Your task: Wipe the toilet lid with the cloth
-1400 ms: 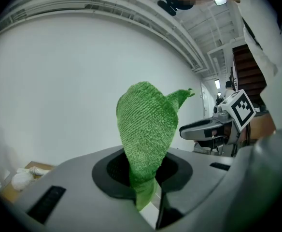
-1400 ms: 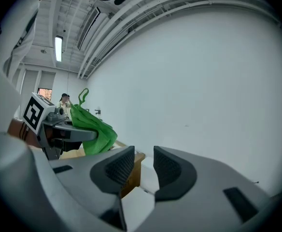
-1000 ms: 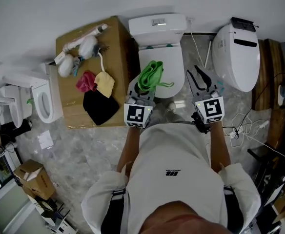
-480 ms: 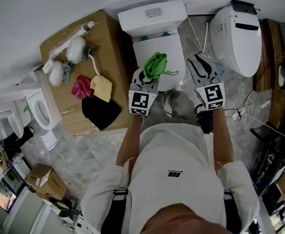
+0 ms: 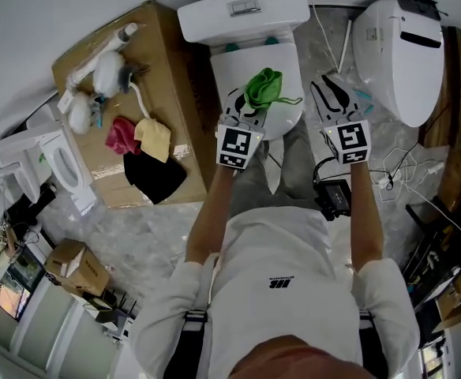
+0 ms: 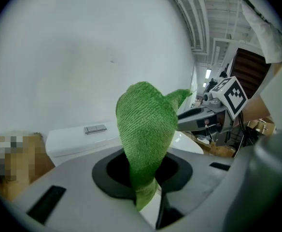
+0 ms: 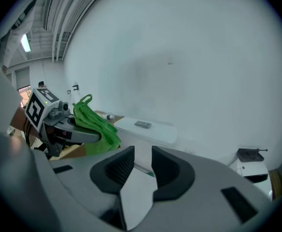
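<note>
Far left: a small white fixture (image 5: 59, 163) stands by the wall, with cardboard cartons (image 5: 74, 265) on the floor nearer the person.
Floor: grey marbled tile (image 5: 140, 226), littered at the edges.
Cardboard box: a large brown box (image 5: 171, 58) stands just beside the toilet's left side; white brushes (image 5: 104, 71) lie on its far end, and a red cloth (image 5: 120, 135), a yellow cloth (image 5: 154, 138) and a black cloth (image 5: 155, 177) are bunched on its near end.
Wall: plain white, behind the toilet tank (image 5: 242, 10).
Toilet lid: white and closed (image 5: 238, 73), bare apart from the spot under the cloth.
Left gripper: (image 5: 248, 107) its jaws are pinched on the green cloth (image 5: 264, 87), which stands bunched up from them (image 6: 143, 124) over the middle of the lid; I cannot tell whether it touches the lid.
Right gripper: (image 5: 330, 87) jaws a little apart with nothing between them (image 7: 142, 161), held over the lid's right edge.
Far right: a second white toilet (image 5: 400, 54) stands by the wall, with cables (image 5: 404, 181) trailing over the floor.
</note>
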`<state>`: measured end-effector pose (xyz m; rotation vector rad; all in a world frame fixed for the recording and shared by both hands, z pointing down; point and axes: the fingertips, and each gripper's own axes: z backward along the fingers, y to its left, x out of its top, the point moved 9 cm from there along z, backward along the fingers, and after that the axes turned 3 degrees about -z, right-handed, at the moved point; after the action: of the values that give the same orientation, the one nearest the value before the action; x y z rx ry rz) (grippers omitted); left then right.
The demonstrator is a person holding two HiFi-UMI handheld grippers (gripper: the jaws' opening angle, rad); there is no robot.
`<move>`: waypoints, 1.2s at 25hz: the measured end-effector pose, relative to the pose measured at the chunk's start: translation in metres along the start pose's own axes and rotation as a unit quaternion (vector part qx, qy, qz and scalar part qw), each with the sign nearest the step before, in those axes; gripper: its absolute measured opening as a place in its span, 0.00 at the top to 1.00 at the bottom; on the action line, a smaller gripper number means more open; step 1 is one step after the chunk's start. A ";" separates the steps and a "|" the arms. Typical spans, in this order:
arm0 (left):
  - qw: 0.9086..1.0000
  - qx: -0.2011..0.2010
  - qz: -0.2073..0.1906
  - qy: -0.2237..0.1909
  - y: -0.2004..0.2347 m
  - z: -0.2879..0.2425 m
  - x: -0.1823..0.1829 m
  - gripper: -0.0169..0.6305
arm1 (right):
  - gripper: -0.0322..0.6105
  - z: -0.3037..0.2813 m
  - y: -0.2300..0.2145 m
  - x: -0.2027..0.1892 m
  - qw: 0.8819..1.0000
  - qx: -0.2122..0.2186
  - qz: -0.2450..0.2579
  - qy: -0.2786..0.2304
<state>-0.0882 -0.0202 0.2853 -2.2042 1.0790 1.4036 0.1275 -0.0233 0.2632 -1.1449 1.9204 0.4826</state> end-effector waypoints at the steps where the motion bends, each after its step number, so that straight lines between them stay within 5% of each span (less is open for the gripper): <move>1: 1.000 0.002 0.002 0.006 -0.001 -0.011 -0.003 0.83 | 0.77 -0.007 -0.008 -0.006 1.000 0.006 -0.002 0.004; 14: 0.996 0.025 0.042 0.077 -0.014 -0.152 -0.071 0.83 | 0.77 -0.093 -0.088 -0.088 0.996 0.074 -0.017 0.053; 30: 0.992 0.031 0.051 0.108 -0.006 -0.238 -0.141 0.83 | 0.77 -0.166 -0.122 -0.157 0.992 0.109 -0.013 0.067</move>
<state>0.0351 -0.1012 0.5199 -2.3261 1.3064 1.1712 0.1938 -0.1126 0.4974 -1.0802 2.0148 0.1786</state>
